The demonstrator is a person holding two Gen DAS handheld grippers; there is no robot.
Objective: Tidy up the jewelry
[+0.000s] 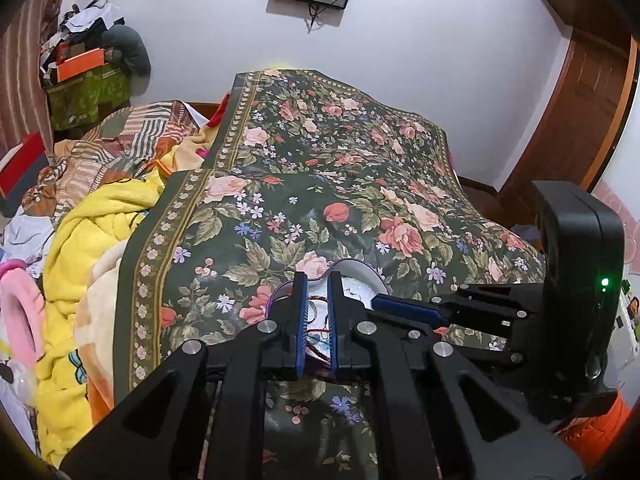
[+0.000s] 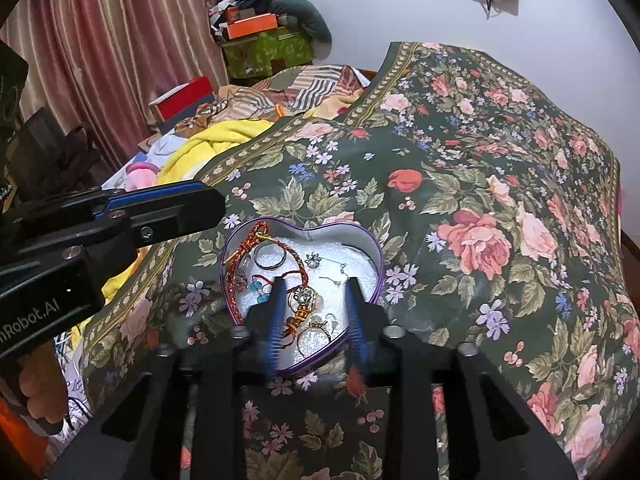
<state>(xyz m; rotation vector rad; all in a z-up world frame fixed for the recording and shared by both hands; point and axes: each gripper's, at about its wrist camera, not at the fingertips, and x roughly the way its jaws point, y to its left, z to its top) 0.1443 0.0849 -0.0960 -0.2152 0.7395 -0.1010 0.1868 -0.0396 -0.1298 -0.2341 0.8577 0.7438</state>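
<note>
Right gripper (image 2: 314,312) hangs part-open, holding nothing, over the purple heart-shaped tin (image 2: 376,276); gold ring (image 2: 314,338) lies between its fingers, red braided cord (image 2: 298,318) alongside.

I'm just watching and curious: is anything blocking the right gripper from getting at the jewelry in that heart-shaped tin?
Nothing visible does. The right gripper hangs open directly over the heart-shaped tin, which has no lid on, and the red braided bracelet lies between its fingers. The left gripper sits off to the tin's side, clear of it.
</note>
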